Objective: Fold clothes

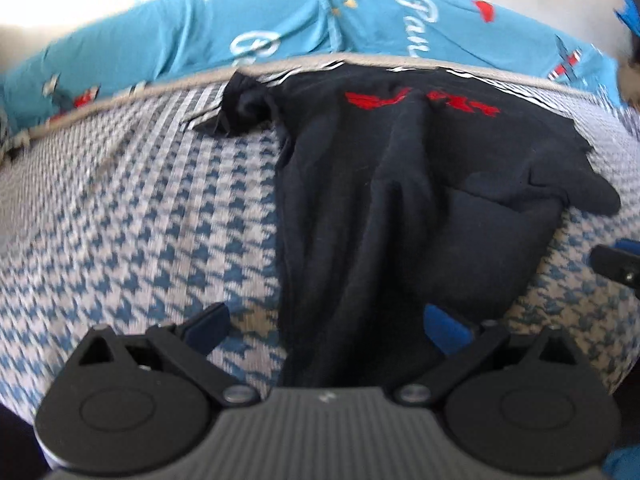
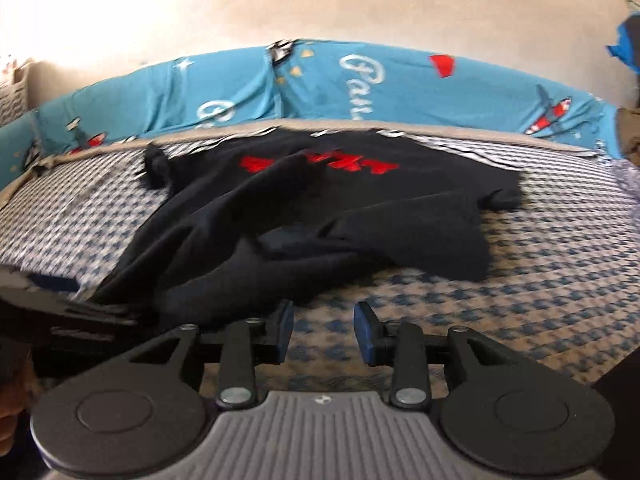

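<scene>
A black T-shirt (image 1: pixel 360 208) with a red print (image 1: pixel 420 102) lies crumpled on the bed, its collar end toward the far side. My left gripper (image 1: pixel 326 326) is open wide just above the shirt's near hem, and the black cloth runs between its blue pads without being pinched. In the right wrist view the same T-shirt (image 2: pixel 320 208) spreads across the middle. My right gripper (image 2: pixel 324 332) is open over bare bed cover at the shirt's near right edge. Nothing is between its pads, and the left pad (image 2: pixel 282 332) sits right beside the cloth.
The bed has a blue-and-white houndstooth cover (image 1: pixel 140 220). A bright blue printed sheet (image 1: pixel 280 28) is bunched along the far side against a pale wall (image 2: pixel 320 0). The other gripper shows at the right edge (image 1: pixel 616 264) and, blurred, at the left (image 2: pixel 72 312).
</scene>
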Tool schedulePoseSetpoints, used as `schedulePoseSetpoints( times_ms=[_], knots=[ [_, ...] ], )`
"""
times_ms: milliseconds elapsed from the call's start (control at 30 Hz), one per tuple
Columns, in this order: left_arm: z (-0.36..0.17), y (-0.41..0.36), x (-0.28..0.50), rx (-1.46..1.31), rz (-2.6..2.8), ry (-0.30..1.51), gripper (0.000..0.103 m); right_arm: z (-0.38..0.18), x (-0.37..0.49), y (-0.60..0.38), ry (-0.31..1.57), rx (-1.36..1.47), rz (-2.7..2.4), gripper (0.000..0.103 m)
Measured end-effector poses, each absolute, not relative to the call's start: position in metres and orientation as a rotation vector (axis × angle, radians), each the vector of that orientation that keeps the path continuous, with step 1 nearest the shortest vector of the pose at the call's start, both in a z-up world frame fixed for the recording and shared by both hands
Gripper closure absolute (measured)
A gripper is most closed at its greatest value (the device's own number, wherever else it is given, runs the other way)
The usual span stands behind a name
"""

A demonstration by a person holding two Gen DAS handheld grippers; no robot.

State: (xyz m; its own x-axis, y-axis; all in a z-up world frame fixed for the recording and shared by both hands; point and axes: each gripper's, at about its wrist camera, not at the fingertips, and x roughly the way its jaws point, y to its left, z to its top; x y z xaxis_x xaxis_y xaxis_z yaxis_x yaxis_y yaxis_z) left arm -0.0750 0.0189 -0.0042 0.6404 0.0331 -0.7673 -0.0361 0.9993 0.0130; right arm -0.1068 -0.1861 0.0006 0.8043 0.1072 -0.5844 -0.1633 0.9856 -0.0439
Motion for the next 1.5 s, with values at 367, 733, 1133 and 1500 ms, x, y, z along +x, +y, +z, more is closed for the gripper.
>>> schedulePoseSetpoints(
  times_ms=[367,733,1133,1500],
  knots=[
    [-0.006,0.023,-0.075,-0.009,0.067,0.882,0.0,0.013,-0.069,-0.248,0.604,-0.117,0.074,0.059],
    [-0.007,0.021,-0.076,-0.003,0.073,0.864,0.0,-0.011,-0.025,-0.267,0.695,-0.074,0.023,0.053],
    [-0.001,0.022,-0.075,0.003,0.101,0.822,0.0,0.042,-0.002,-0.273,0.578,0.096,0.161,0.094],
    [-0.008,0.023,-0.071,-0.001,0.109,0.828,0.0,0.036,0.082,-0.324,0.64,0.394,0.005,0.094]
  ],
)
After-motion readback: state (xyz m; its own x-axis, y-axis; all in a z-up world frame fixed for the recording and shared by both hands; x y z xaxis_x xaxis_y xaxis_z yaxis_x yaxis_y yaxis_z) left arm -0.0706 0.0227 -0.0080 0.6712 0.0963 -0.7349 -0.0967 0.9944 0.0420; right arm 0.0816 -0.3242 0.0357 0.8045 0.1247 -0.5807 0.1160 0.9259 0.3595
